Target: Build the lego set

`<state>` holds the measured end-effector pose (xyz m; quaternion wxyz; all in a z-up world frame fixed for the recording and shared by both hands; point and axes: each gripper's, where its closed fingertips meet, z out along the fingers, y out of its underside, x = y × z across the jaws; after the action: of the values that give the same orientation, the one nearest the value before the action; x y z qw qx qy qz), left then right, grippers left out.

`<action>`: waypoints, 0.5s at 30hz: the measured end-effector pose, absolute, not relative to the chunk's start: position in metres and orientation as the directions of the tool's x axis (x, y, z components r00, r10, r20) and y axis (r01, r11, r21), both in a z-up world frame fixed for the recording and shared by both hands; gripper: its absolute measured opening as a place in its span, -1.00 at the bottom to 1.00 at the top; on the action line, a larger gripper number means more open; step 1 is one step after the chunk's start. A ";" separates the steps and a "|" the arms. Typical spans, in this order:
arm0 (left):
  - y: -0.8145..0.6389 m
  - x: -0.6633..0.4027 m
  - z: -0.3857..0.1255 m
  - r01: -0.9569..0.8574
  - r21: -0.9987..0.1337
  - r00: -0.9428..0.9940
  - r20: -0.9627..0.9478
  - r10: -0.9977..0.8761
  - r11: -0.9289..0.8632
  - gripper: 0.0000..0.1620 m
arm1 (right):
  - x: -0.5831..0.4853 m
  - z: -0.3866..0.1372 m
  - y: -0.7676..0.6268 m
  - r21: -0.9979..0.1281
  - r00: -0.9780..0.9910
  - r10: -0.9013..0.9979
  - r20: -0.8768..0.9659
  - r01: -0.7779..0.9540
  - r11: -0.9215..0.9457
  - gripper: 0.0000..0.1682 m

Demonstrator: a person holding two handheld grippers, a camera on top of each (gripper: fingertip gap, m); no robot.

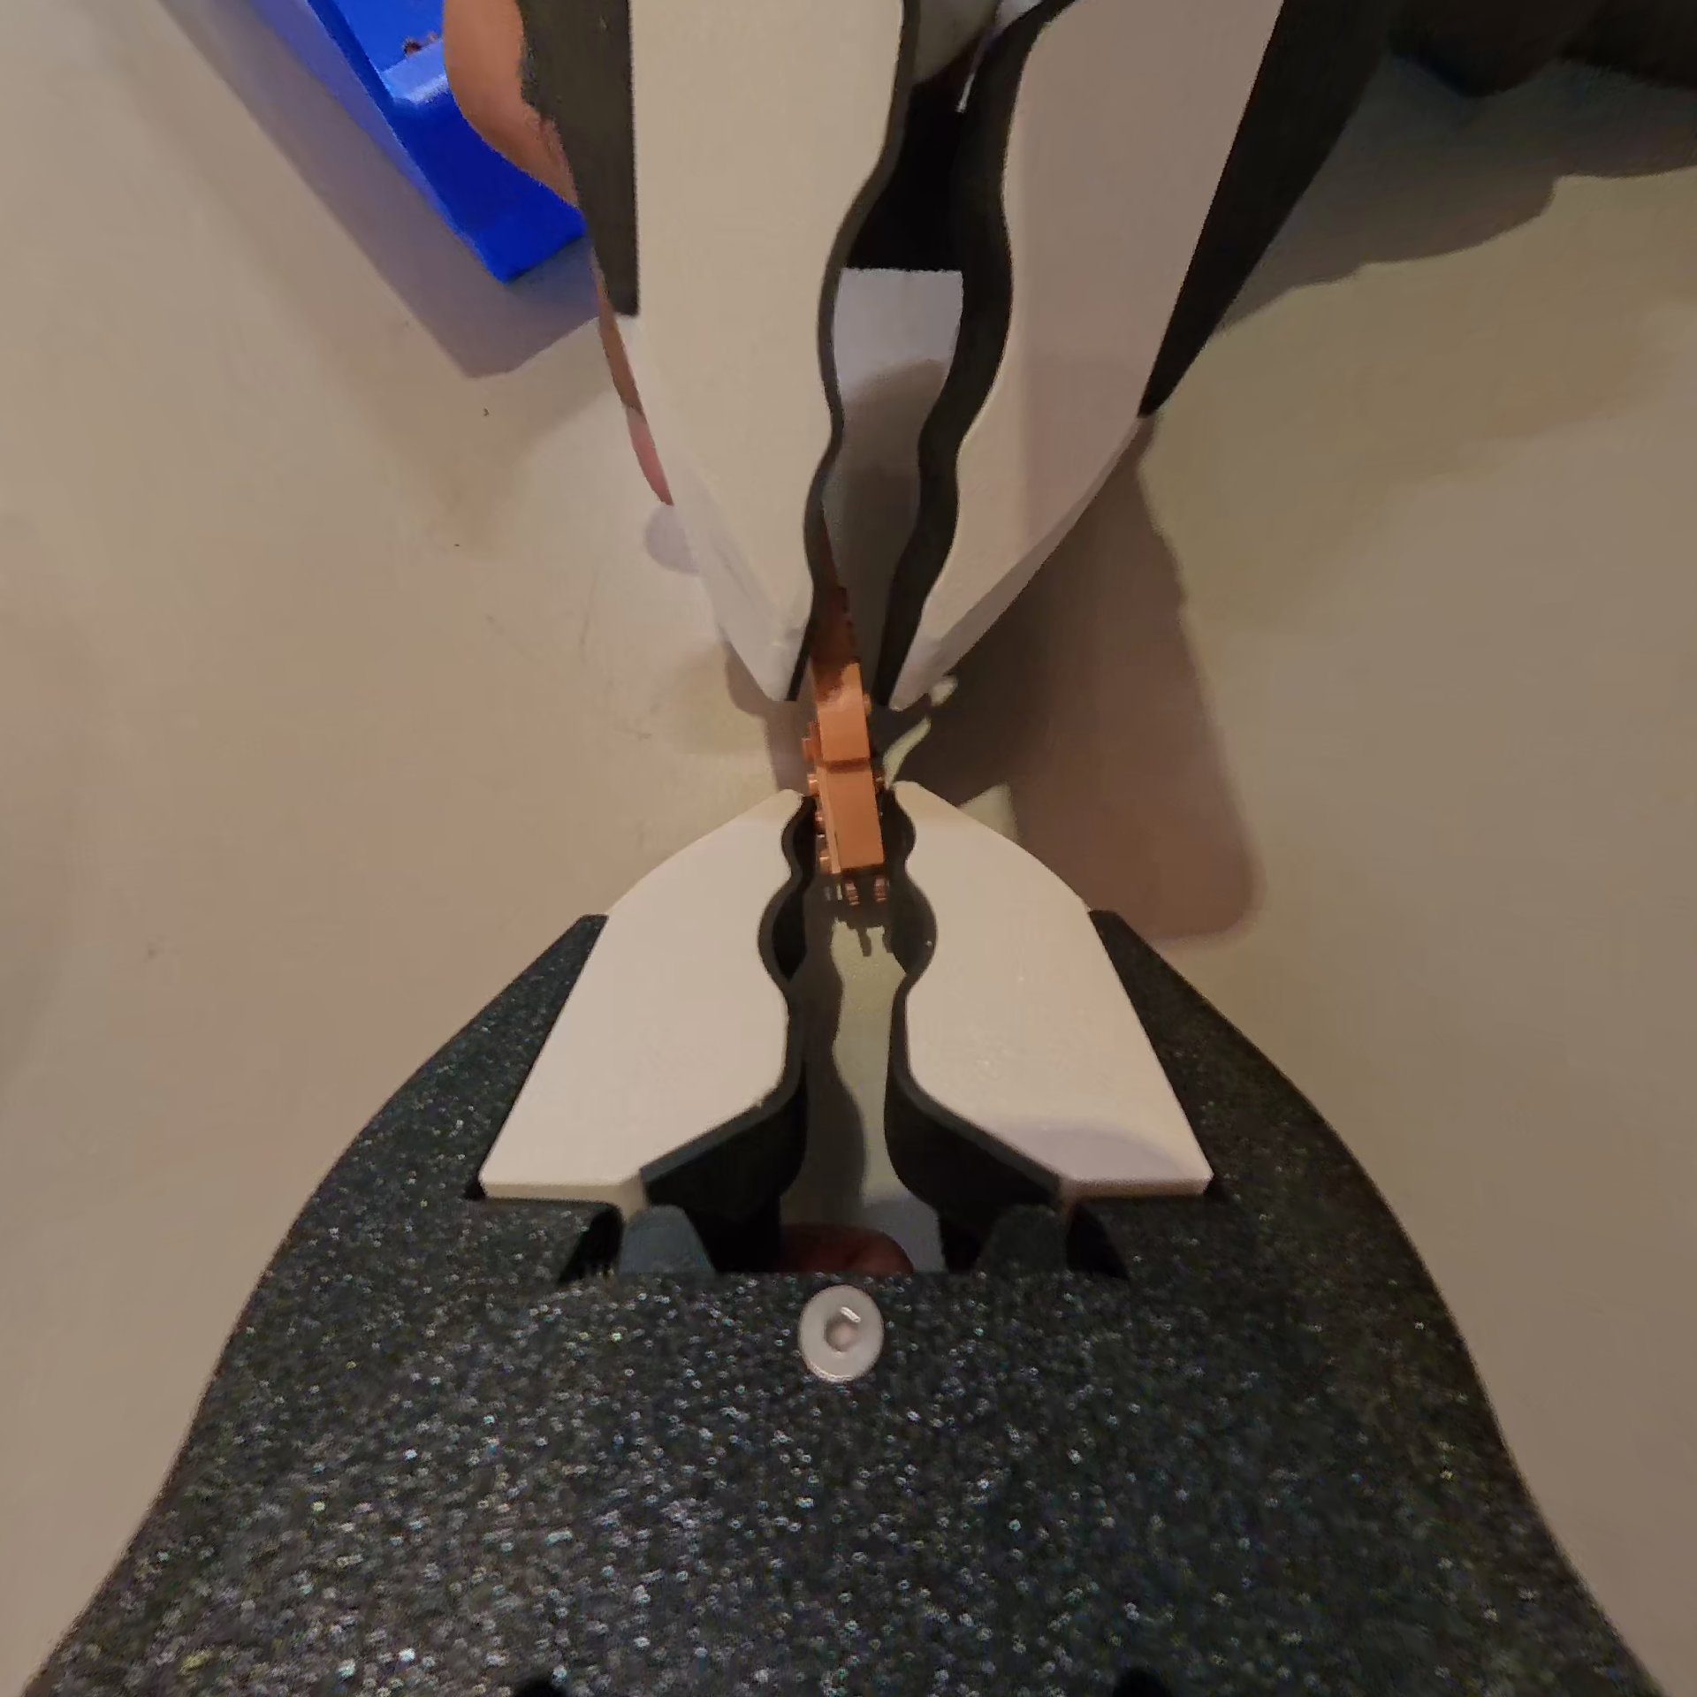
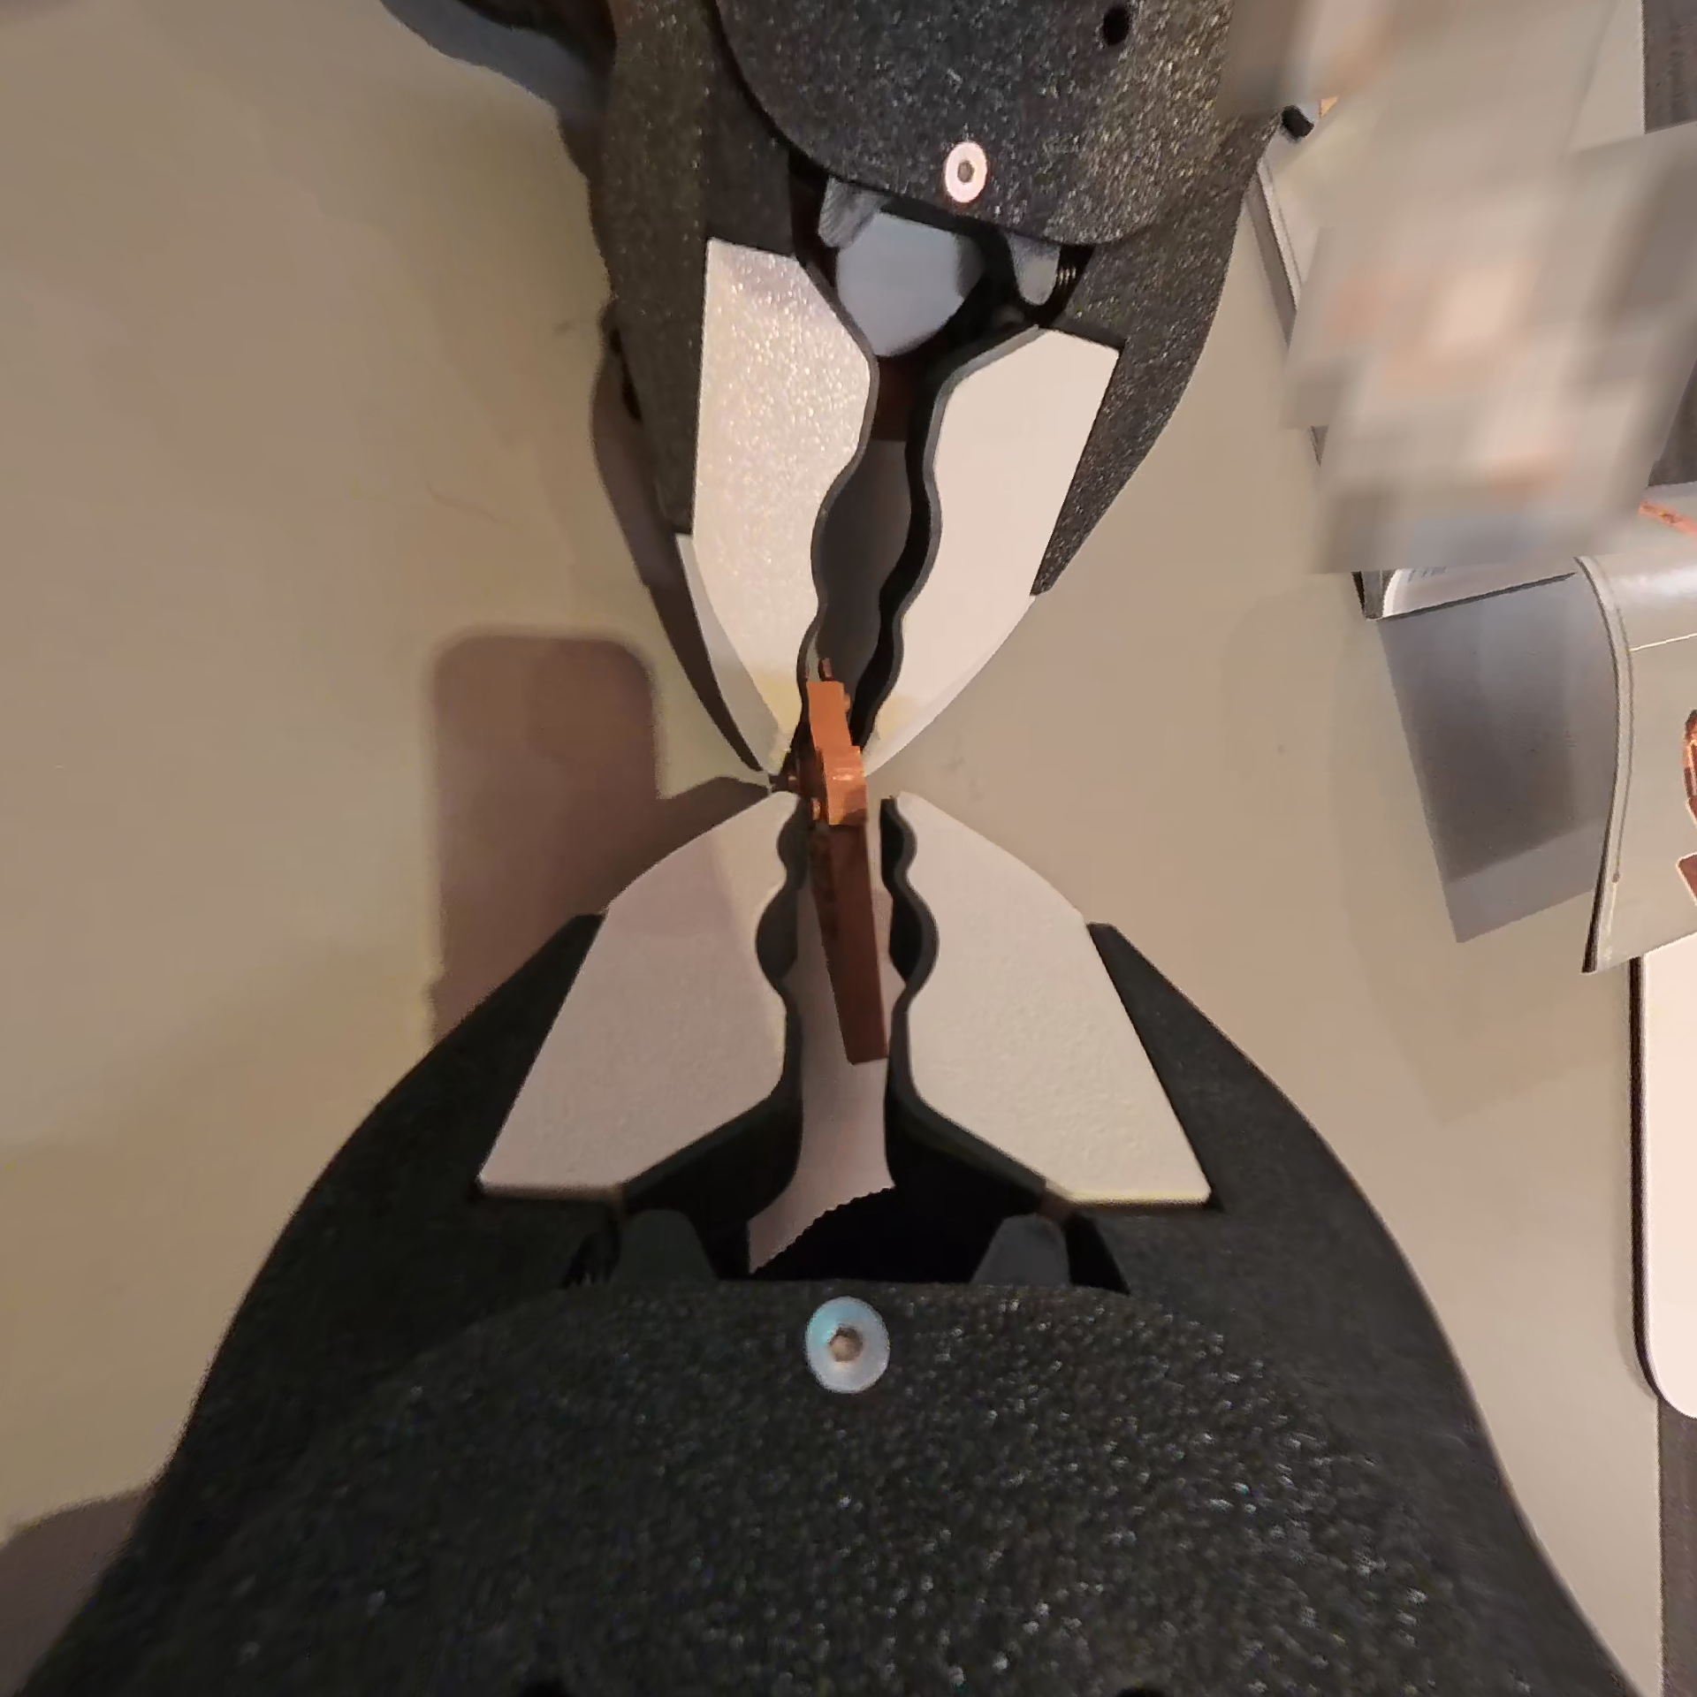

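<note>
Surface: plain beige table [image 1: 275, 735], blue bin [image 1: 441, 156] far left.
L gripper [image 1: 849, 808]: pinched on orange lego piece [image 1: 849, 826].
R gripper [image 2: 831, 808]: clamped on brown lego plate [image 2: 849, 918], tip-to-tip w/ L, prob. to press parts together.

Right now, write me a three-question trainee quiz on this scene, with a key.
1. True or false: the left tool and the right tool meet tip to tip over the table.
2. What colour are the Lego pieces pinched between them?
A. brown and orange
B. green
C. white
3. Fill in: in the left wrist view, the object at the upper left on the table is a ______ bin.

Key:
1. True. Each view shows the other tool pointing straight at it, with the pieces bridging the tips.
2. A.
3. Blue.
</note>
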<state>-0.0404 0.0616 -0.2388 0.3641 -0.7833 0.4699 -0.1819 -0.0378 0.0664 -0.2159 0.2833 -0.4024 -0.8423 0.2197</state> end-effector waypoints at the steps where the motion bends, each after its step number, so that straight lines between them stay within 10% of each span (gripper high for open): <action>1: 0.062 -0.041 -0.239 -0.604 -0.741 0.492 -0.057 -0.869 -0.293 -0.83 | -0.038 -0.215 0.067 -0.600 -0.514 0.801 0.308 0.548 0.583 -0.83; 15: 0.064 -0.061 -0.224 -0.503 -0.789 0.525 0.045 -0.850 -0.352 -0.83 | -0.053 -0.204 0.086 -0.435 -0.447 0.582 0.680 0.393 0.810 -0.43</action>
<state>-0.0607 0.0644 -0.2241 0.3744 -0.7888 0.4288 -0.2318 -0.0526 0.0857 -0.2038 0.4396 -0.2889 -0.8437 0.1070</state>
